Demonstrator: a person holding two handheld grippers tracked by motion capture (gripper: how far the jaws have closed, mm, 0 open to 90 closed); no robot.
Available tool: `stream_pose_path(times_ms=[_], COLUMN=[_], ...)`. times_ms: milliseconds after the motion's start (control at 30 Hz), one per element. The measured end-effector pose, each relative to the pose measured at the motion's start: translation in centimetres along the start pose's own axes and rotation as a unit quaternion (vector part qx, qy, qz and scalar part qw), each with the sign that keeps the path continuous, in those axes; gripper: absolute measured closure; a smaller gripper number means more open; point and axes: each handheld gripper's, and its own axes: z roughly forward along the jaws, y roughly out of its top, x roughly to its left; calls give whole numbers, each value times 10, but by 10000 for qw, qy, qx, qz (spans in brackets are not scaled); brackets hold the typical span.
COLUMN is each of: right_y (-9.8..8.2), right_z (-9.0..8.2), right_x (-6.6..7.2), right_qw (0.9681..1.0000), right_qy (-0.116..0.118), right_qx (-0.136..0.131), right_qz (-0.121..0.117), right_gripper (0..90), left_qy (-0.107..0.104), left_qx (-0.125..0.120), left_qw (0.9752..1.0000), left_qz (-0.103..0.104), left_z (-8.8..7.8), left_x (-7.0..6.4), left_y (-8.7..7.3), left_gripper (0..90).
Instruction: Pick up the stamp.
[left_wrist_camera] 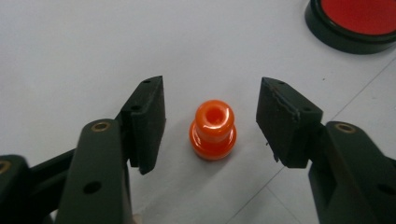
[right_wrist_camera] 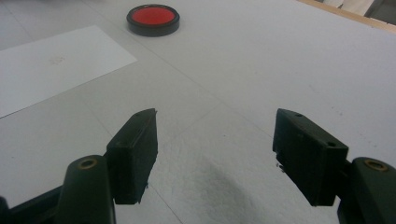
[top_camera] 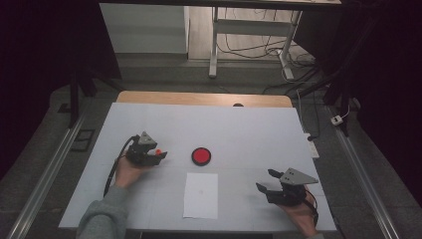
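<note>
The bench (top_camera: 149,119) carries a white sheet (top_camera: 200,195) bearing a faint, illegible mark. The left gripper (left_wrist_camera: 211,122) is open and straddles the upright orange peg (left_wrist_camera: 213,130), clear gaps either side, its axis apparently vertical. The right gripper (right_wrist_camera: 215,154) is open, empty and far from the peg. No labels visible.

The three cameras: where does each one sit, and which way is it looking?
High view: above the person's side, looking forward and down on the table; forearms, left gripper, right gripper.
Left gripper view: rides that gripper, looking down past its fingers at the orange piece.
Right gripper view: low over the table, looking along its open gripper.
All three share the red disc.
</note>
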Motion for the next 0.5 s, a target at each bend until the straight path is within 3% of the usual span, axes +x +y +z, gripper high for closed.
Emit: stream_pose_path(times_ms=[500], right_y=[0], right_z=[-2], right_x=[0], right_qw=[10000], right_qy=[-35], right_qx=[-2], right_qz=[6], right_gripper=[307], left_qy=[15], left_qx=[-10], left_qw=[10000], left_qz=[25], left_z=[1], left_x=[2], left_y=[-3], left_gripper=[650])
